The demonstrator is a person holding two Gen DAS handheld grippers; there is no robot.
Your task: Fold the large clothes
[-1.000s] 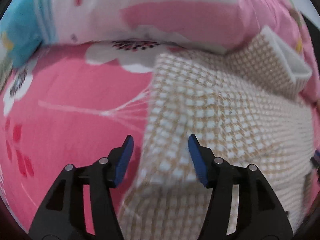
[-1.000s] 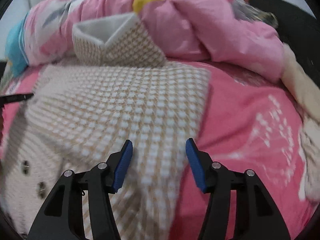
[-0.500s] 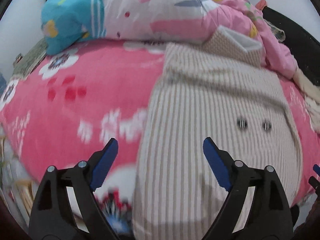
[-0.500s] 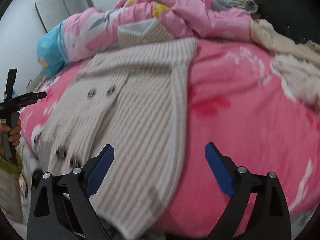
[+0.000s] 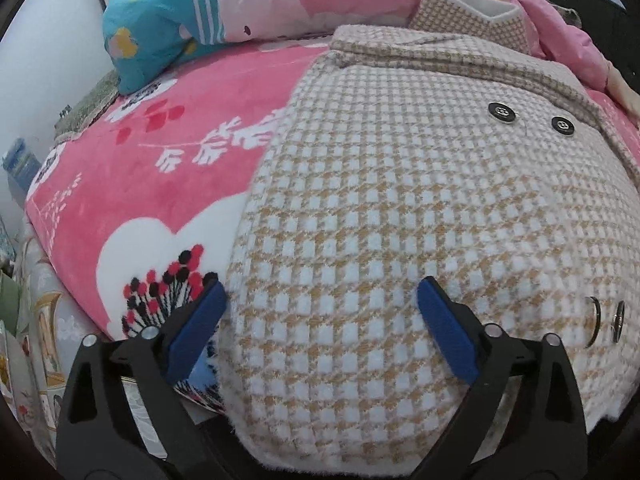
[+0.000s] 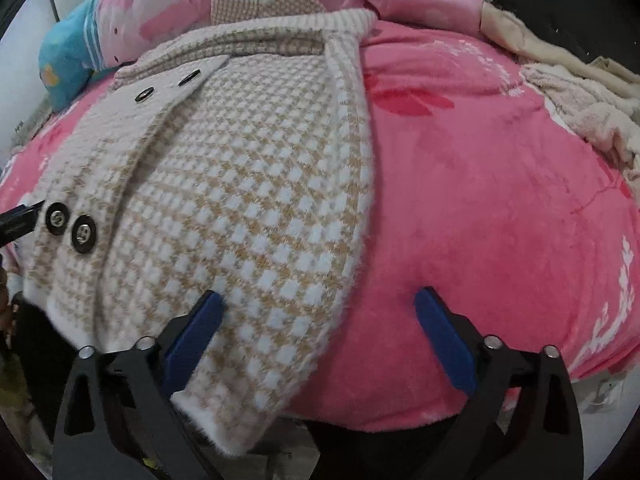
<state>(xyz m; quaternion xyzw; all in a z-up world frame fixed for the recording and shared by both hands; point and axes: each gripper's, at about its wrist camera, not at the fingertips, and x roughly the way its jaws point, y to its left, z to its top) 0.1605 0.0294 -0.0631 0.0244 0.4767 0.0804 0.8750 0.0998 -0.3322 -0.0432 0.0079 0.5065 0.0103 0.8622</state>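
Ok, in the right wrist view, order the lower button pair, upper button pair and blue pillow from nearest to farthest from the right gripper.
From the right gripper:
1. Lower button pair, left edge.
2. Upper button pair, upper left.
3. Blue pillow, far left.

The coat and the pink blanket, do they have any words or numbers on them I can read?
No readable words or numbers anywhere.
Checked coat: only a check pattern.
Black buttons: some embossed marking, too small to read.
Pink blanket: white and red flower shapes, not letters.
Blue pillow: stripes and pictures, no text.
Printed sheet at the bed's edge: pictures, too blurred to tell.
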